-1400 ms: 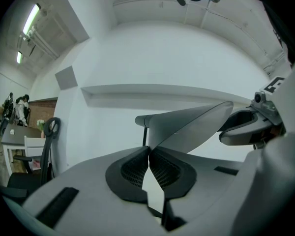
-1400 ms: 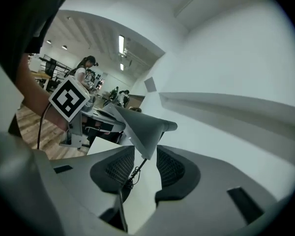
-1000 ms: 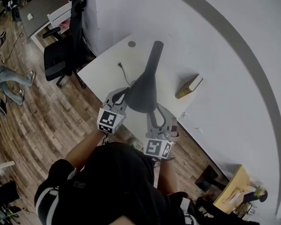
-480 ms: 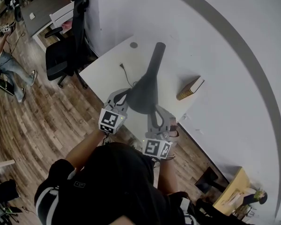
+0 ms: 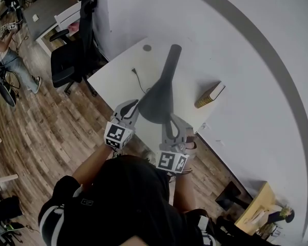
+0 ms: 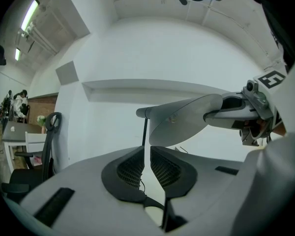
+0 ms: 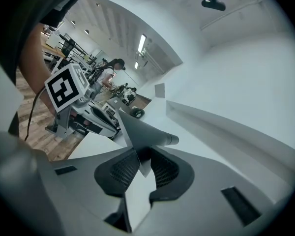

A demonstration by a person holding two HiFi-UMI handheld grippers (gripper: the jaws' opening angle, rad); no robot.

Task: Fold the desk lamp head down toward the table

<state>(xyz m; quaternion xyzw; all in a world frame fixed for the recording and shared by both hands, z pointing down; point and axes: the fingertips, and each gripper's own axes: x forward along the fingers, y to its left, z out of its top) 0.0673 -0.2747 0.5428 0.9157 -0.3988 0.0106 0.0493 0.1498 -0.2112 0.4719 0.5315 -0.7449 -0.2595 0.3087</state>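
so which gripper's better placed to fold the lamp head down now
Right. The right gripper has the rim of the lamp head between its jaws, which are closing on it. The left gripper is shut on nothing, beside the head.

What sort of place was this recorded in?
Probably an open office or lab: a white desk with a desk lamp, a black office chair on wood flooring, another desk beyond.
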